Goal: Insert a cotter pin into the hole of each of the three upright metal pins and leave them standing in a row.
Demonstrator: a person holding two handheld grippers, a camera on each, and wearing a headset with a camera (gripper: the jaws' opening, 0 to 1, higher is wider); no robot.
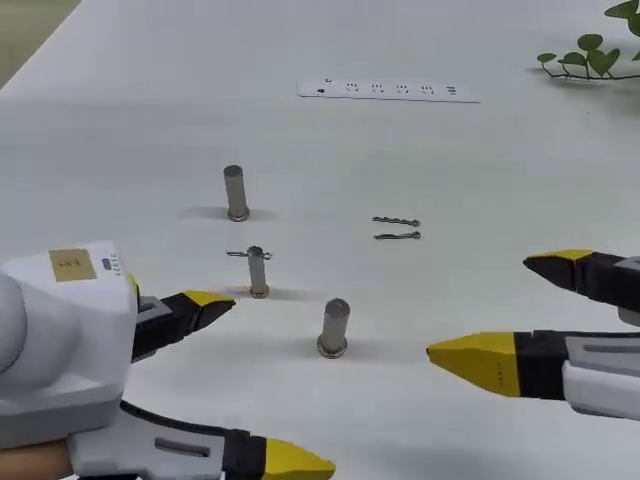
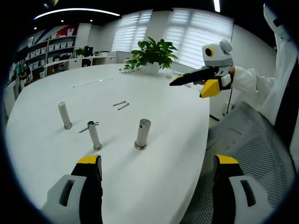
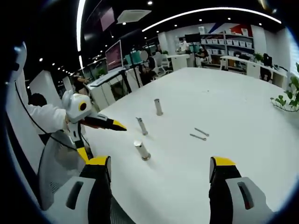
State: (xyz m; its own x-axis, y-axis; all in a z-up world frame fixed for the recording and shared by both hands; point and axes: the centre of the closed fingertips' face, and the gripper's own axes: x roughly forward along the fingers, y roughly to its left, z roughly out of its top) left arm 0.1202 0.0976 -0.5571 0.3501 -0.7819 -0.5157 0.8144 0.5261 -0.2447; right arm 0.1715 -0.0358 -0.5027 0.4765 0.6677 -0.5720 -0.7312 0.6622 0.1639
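The three upright silver metal pins (image 2: 94,135) stand on the white surface (image 1: 480,160) in a slanted row, in front of both grippers.

Nearest to the person, the left gripper (image 1: 255,380), white with black jaws and yellow tips, shows at the lower left of the head view. Its jaws are spread wide apart and grasp nothing. Its upper tip points at the middle pin, close to it but apart from it. The right gripper (image 1: 482,308), of the same make, shows at the right edge. Its jaws are also released and empty, and they are apart from every pin.

Between the two grippers stands the nearest pin (image 1: 334,328), a short thick cylinder with a wider foot. A little behind it and to the left stands the middle pin (image 1: 258,275). It carries a thin wire cotter pin (image 1: 243,254) through its top, and this wire sticks out to the left side. Farther back stands the far pin (image 1: 234,190), also upright.

To the right of the row, two loose wire cotter pins (image 1: 398,236) lie flat on the surface, side by side and well apart from the pins.

Far behind them lies a flat white strip (image 1: 388,90) with small dark marks. At the far right edge, a green leafy plant (image 1: 595,55) reaches over the surface.
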